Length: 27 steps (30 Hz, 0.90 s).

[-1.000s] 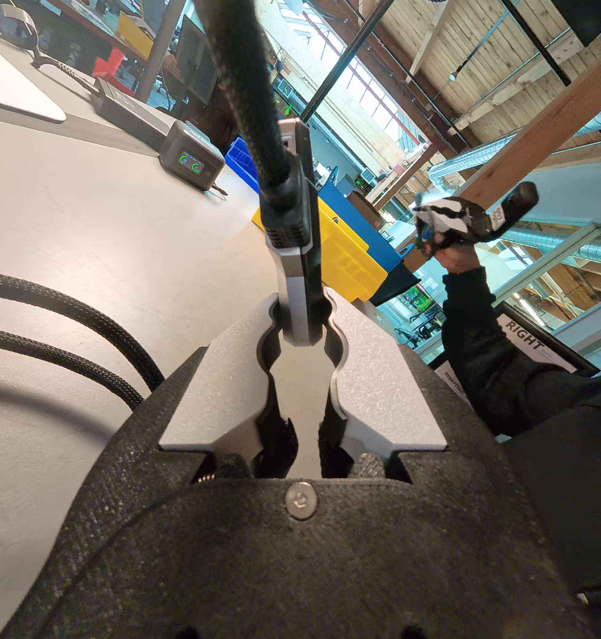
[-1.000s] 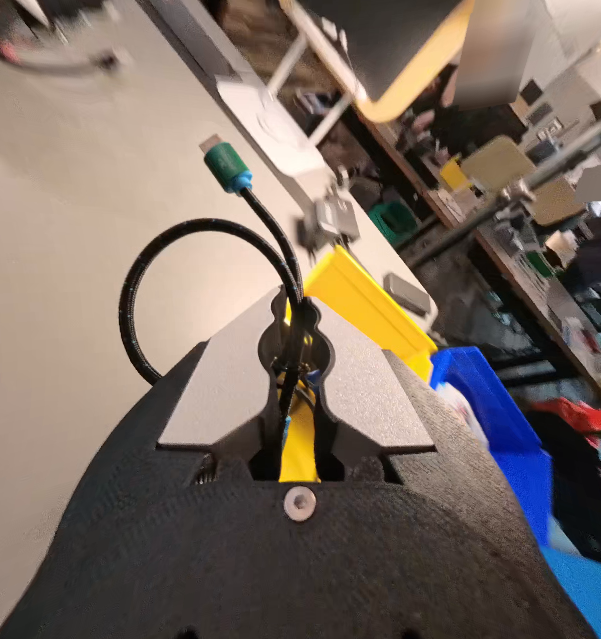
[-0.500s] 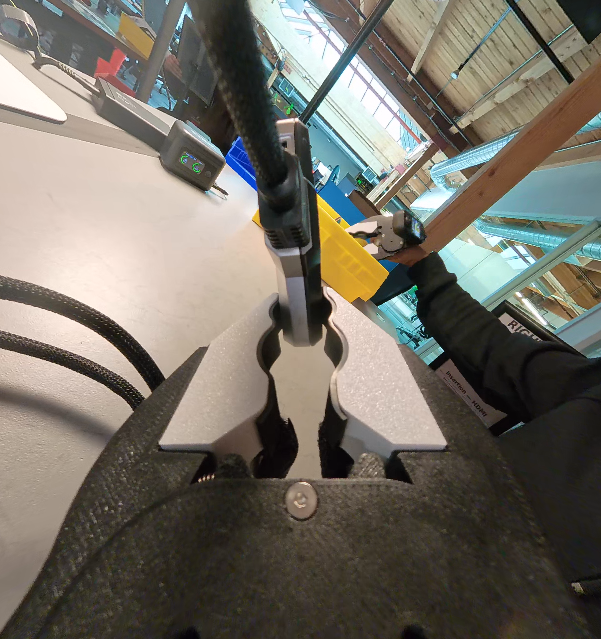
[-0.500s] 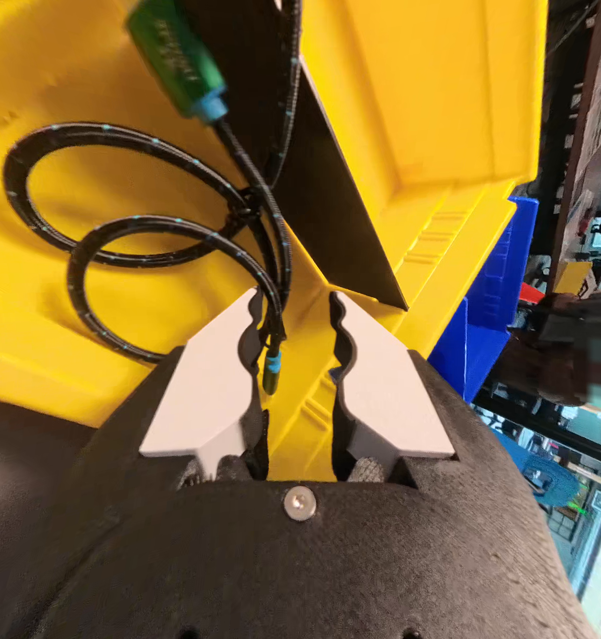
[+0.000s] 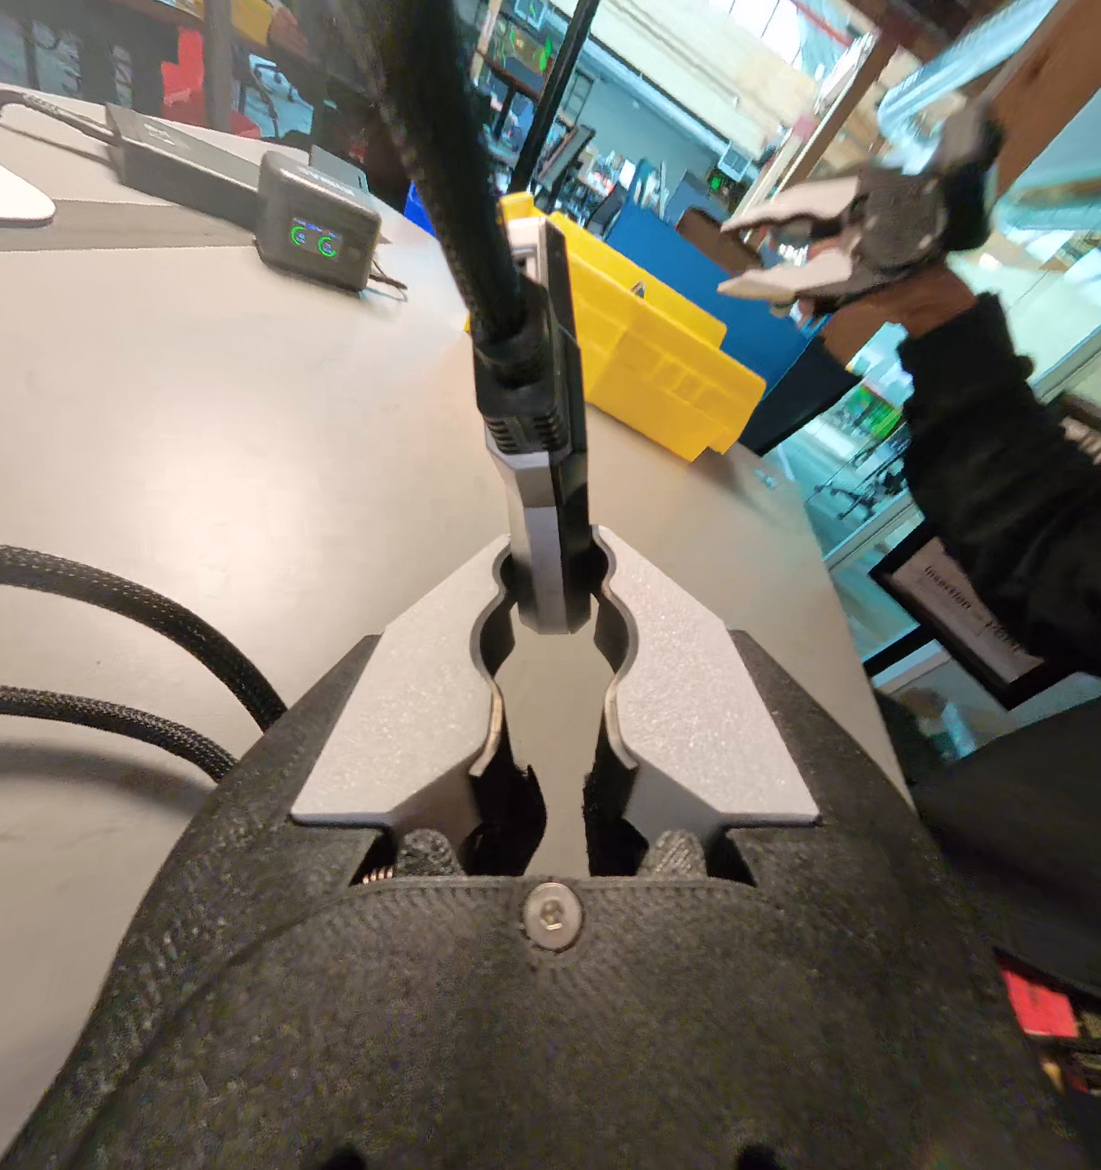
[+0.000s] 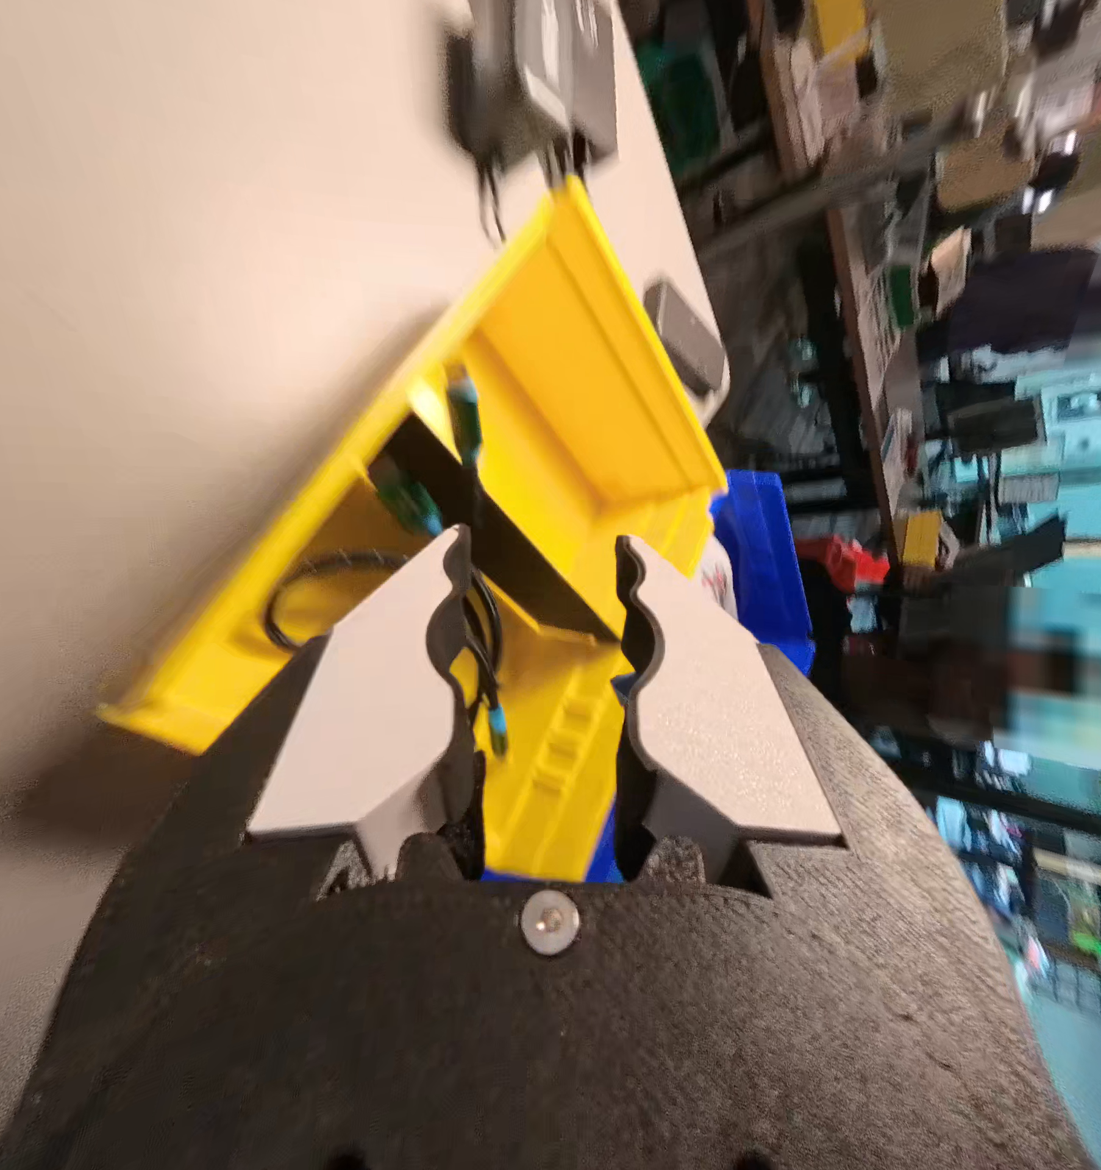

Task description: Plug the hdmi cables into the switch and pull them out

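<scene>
One cable is plugged in right now, as far as your left wrist view shows: a thick braided HDMI cable [image 5: 465, 209] runs down from the top centre of the frame, its black plug [image 5: 519, 386] seated in the slim grey switch [image 5: 545, 506]. Your left gripper [image 5: 553, 592] is clamped narrow on the switch's lower end, holding it up off the table [image 5: 187, 411]. So one plug-in looks done, and pulling it out is still ahead of you; whether other ports are filled, I cannot tell from this angle.

Two more runs of braided cable [image 5: 123, 614] sweep in from the left edge of that frame and tuck under the gripper body.

Over to your right gripper [image 6: 538, 557]: jaws spread wide, carrying nothing, hanging over the yellow bin [image 6: 567, 354] at centre frame. Inside the bin lies a thin black cable [image 6: 484, 633] with green-bodied connectors [image 6: 405, 500]; I count two large green ones and a small tip low between the jaws, though blur makes that a loose count. In the left wrist view the same right gripper [image 5: 788, 253] shows at upper right, open.

Bins: one yellow, one blue bin [image 6: 763, 557] beside it. One small black box with two green rings [image 5: 317, 225] sits at upper left on the table
</scene>
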Available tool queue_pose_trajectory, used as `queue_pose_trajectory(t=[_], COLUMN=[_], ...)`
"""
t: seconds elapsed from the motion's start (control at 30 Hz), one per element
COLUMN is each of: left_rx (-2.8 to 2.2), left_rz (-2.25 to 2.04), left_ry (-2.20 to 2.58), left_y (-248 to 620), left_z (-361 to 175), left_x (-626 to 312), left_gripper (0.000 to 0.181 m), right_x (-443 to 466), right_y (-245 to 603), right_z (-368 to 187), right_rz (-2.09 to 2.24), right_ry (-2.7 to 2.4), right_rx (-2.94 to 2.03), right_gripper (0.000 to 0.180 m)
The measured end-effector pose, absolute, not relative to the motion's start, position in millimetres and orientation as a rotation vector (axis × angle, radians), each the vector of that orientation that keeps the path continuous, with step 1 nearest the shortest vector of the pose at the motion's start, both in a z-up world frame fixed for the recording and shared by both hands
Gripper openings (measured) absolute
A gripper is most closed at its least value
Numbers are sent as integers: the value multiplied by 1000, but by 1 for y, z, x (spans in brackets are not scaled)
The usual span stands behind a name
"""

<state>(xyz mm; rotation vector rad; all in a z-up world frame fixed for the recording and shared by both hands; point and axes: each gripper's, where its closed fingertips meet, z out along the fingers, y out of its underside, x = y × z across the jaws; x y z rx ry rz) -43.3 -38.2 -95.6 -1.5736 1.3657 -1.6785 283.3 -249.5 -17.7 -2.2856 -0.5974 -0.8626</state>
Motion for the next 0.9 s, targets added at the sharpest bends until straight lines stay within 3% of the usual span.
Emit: queue_pose_trajectory(t=[0.4,0.6,0.7,0.9], left_rx=[-1378,-1277,-1368,-1491], left_rz=[-1447,-1600,-1678,-1570], left_ry=[1748,1995,2017,2102], left_y=[-89,-129,-133,-124], left_z=[-115,-121,-124,-141], left_x=[-43,-61,-64,-73], left_gripper=[20,22,26,41], right_x=[-54,-72,-59,-29], right_y=[-76,-31,-21,-17], right_z=[-8,-52,-77,-118], right_rz=[-198,-92,-45,26], right_ry=[-1039,-1041,-992,-853], right_rx=[-1888,-2091,-2178,-2327], right_gripper=[48,44,13,13])
